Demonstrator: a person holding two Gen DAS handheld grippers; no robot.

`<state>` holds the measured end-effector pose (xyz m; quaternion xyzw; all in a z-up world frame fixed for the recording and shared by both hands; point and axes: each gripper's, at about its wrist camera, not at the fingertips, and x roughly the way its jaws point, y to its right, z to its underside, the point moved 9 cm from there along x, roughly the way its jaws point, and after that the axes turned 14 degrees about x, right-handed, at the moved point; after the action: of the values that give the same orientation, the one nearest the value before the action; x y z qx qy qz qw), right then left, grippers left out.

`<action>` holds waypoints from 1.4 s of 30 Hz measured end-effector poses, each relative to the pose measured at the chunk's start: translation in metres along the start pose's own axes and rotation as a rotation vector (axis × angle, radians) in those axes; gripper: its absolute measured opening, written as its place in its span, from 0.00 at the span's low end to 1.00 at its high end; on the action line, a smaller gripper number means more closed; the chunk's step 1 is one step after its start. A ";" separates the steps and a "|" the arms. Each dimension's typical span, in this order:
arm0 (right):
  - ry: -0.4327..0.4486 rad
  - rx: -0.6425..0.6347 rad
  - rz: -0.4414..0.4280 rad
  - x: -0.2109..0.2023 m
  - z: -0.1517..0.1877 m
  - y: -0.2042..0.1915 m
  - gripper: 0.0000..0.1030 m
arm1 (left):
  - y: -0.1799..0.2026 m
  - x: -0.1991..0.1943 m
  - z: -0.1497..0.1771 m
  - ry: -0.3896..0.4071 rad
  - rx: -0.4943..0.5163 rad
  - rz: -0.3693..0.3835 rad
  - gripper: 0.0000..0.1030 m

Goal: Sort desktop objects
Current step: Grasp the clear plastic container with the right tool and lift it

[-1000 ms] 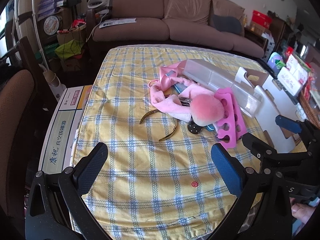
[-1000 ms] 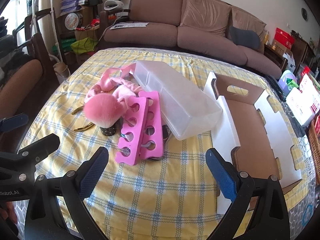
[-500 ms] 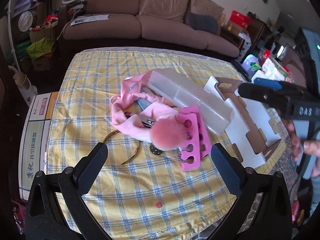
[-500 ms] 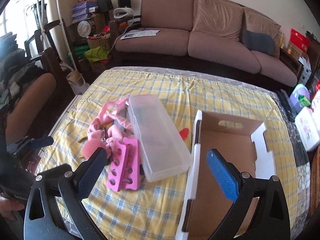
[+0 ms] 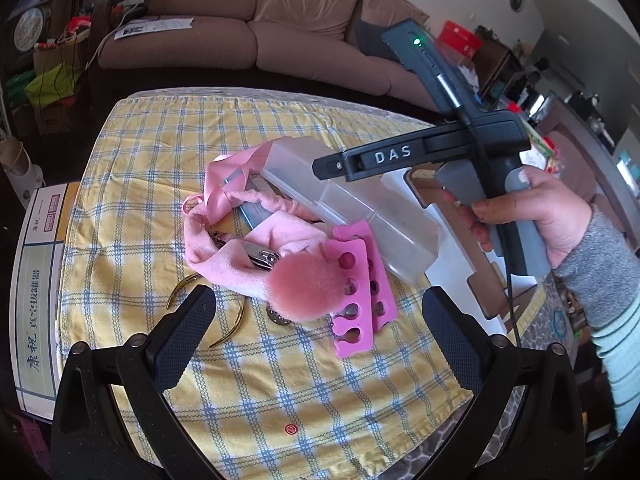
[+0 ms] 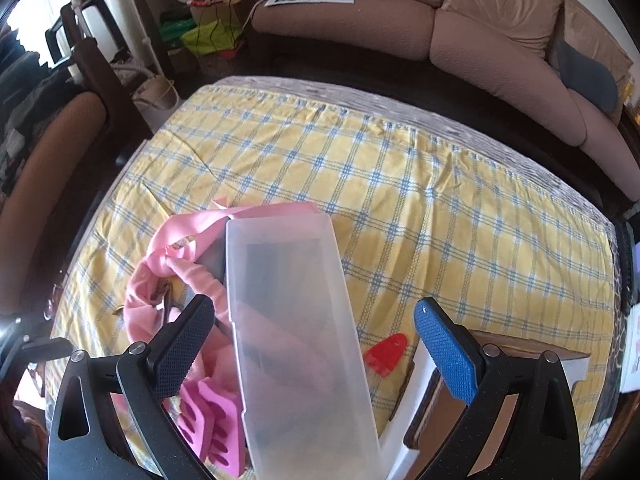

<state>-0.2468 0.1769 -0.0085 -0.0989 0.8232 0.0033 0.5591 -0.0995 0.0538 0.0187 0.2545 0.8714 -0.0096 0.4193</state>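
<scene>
A heap lies on the yellow checked tablecloth (image 5: 152, 152): a pink cloth headband (image 5: 224, 256), a fluffy pink brush (image 5: 306, 290), pink toe separators (image 5: 362, 312), nail clippers (image 5: 262, 258) and a gold hair hoop (image 5: 230, 326). A clear plastic box (image 5: 360, 212) lies beside them. My left gripper (image 5: 320, 328) is open above the brush. My right gripper (image 6: 320, 344) is open, held above the clear box (image 6: 296, 320), with the box between its fingers in view. A red scraper (image 6: 386, 354) lies right of the box.
An open cardboard box (image 6: 480, 412) stands at the table's right. A brown sofa (image 5: 224, 12) is behind the table and a chair (image 6: 36, 184) at its left. A printed carton (image 5: 36, 280) sits on the floor left of the table.
Both grippers have risen and moved forward. The right gripper has swung over the clear box. The left now looks down on the pink heap. The objects have not moved.
</scene>
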 end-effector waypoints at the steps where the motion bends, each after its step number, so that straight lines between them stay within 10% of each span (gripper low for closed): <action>1: -0.015 -0.012 0.005 0.006 0.001 0.000 0.99 | 0.000 0.000 -0.001 0.001 -0.003 0.004 1.00; 11: -0.123 0.032 -0.051 0.035 0.014 0.008 0.98 | 0.016 0.007 0.000 0.000 0.013 0.039 1.00; 14: -0.077 0.036 -0.075 0.026 0.011 0.006 0.72 | 0.022 0.007 0.001 0.002 0.010 0.055 1.00; 17: -0.044 0.055 -0.054 0.014 0.009 0.011 0.71 | 0.028 0.006 0.002 0.007 0.009 0.078 1.00; 34: 0.252 0.136 -0.202 -0.162 0.037 -0.002 0.71 | 0.067 -0.020 -0.015 0.112 0.107 0.134 1.00; 42: 0.256 0.144 -0.060 -0.205 0.072 0.040 0.71 | 0.115 -0.017 -0.001 0.073 0.202 0.174 1.00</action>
<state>-0.1139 0.2575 0.1494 -0.0830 0.8826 -0.0851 0.4548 -0.0395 0.1467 0.0548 0.3702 0.8553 -0.0514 0.3588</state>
